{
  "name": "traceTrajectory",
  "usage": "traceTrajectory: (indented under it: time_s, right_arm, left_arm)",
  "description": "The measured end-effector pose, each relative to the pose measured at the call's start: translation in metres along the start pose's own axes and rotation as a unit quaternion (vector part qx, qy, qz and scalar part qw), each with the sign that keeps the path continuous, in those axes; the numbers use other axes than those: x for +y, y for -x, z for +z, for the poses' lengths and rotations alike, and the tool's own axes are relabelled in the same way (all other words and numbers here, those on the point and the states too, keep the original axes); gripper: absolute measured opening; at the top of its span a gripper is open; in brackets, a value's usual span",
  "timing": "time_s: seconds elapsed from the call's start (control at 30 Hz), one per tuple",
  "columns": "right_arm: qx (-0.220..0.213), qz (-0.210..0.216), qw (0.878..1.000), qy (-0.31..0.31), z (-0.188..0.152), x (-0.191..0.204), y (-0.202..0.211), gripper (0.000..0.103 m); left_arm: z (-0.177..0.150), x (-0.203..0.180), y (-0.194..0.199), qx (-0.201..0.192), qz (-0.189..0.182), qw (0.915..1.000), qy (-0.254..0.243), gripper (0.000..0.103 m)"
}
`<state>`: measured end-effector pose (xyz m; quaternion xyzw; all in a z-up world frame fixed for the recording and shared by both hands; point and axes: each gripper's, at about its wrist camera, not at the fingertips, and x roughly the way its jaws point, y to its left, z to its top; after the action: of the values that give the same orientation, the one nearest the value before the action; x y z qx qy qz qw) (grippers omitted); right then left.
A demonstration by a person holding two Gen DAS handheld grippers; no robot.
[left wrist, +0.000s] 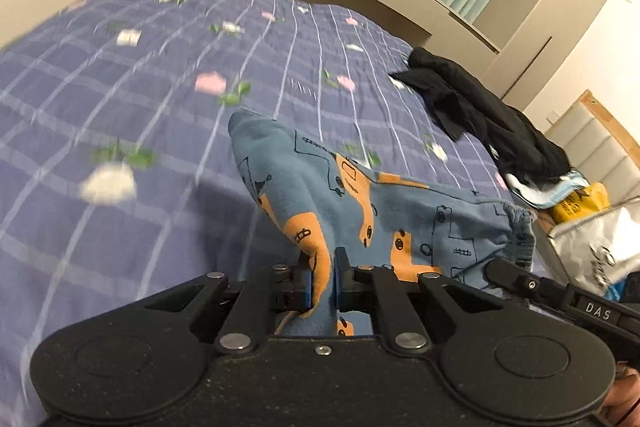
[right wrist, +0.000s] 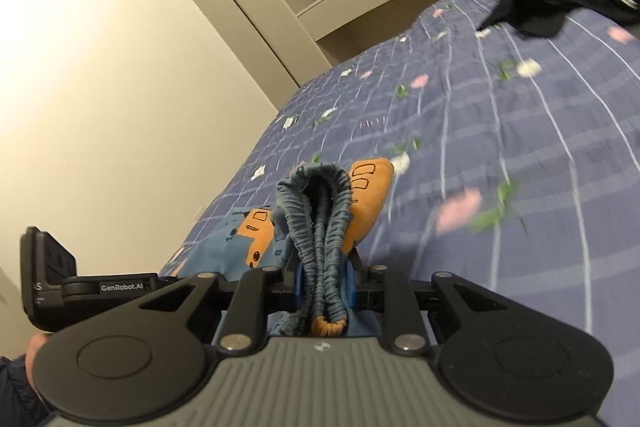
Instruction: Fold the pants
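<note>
Jaws of both grippers are pinching the pants: left gripper on printed cloth, right gripper on the bunched waistband. Pants hang lifted above the bed, so the carrying step appears in hand. Next move likely calls for laying them flat, clear of the black clothes.

The left gripper has a speckled matte-black body, two round discs beside its linkage arms, silver rivets, a centre screw and blue finger pads. The right gripper has a ribbed grey body with the same black discs, plus "GenRobot.AI" lettering on a side bracket
</note>
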<state>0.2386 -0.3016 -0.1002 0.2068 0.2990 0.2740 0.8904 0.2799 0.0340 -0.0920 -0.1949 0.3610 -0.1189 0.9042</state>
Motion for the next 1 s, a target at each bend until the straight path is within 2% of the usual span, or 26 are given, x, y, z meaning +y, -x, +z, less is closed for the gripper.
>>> traceTrajectory:
  time_s: [0.17,0.23,0.3,0.33,0.4,0.43,0.47,0.5,0.57,0.73,0.8,0.83,0.87,0.93,1.0]
  right_arm:
    - [-0.003,-0.007,1.0,0.021,0.052,-0.005,-0.055,0.022]
    - [0.002,-0.011,1.0,0.011,0.062,-0.014,-0.075,0.023]
    - [0.019,-0.02,1.0,-0.006,0.062,-0.031,-0.097,0.023]
    - [0.034,-0.028,0.999,-0.011,0.057,-0.04,-0.109,0.024]
    - [0.056,-0.058,0.997,0.001,0.044,-0.05,-0.127,0.027]
    - [0.057,-0.071,0.996,0.003,0.038,-0.055,-0.131,0.028]
    - [0.052,-0.065,0.997,-0.005,0.034,-0.061,-0.131,0.029]
    - [0.045,-0.056,0.997,-0.018,0.032,-0.066,-0.128,0.029]
    - [0.042,-0.053,0.998,-0.02,0.032,-0.068,-0.122,0.035]
    - [0.026,-0.124,0.99,0.057,0.03,-0.046,-0.092,0.049]
    - [0.012,-0.163,0.983,0.087,0.024,-0.026,-0.074,0.053]
    - [0.007,-0.164,0.982,0.096,0.021,-0.016,-0.065,0.055]
    - [0.004,-0.156,0.983,0.098,0.017,-0.005,-0.054,0.066]
    - [-0.001,-0.149,0.984,0.094,0.011,0.013,-0.036,0.086]
    - [-0.018,-0.143,0.985,0.099,0.004,0.035,-0.014,0.089]
  left_arm:
    - [0.046,0.009,-0.041,-0.008,0.018,0.9998,-0.008,0.01]
    - [0.048,0.017,-0.062,0.002,0.034,0.9994,-0.011,0.012]
    - [0.038,0.021,-0.084,0.021,0.07,0.9967,-0.034,0.017]
    - [0.031,0.022,-0.094,0.029,0.093,0.994,-0.05,0.021]
    - [0.02,0.028,-0.1,0.018,0.12,0.9907,-0.061,0.047]
    - [0.018,0.03,-0.098,0.009,0.13,0.9897,-0.059,0.055]
    - [0.017,0.034,-0.095,0.004,0.137,0.9891,-0.054,0.065]
    - [0.016,0.037,-0.093,0.004,0.139,0.9889,-0.052,0.069]
    - [0.015,0.042,-0.084,0.003,0.145,0.9878,-0.056,0.073]
    - [0.002,0.036,-0.049,-0.003,0.177,0.9813,-0.076,0.075]
    - [-0.006,0.029,-0.03,0.002,0.181,0.9804,-0.077,0.075]
    - [-0.01,0.026,-0.021,0.003,0.177,0.9813,-0.077,0.075]
    - [-0.013,0.021,-0.01,0.004,0.169,0.9827,-0.075,0.077]
    - [-0.019,0.01,0.013,-0.003,0.158,0.9848,-0.072,0.086]
    - [-0.024,-0.003,0.034,-0.017,0.161,0.9841,-0.074,0.099]
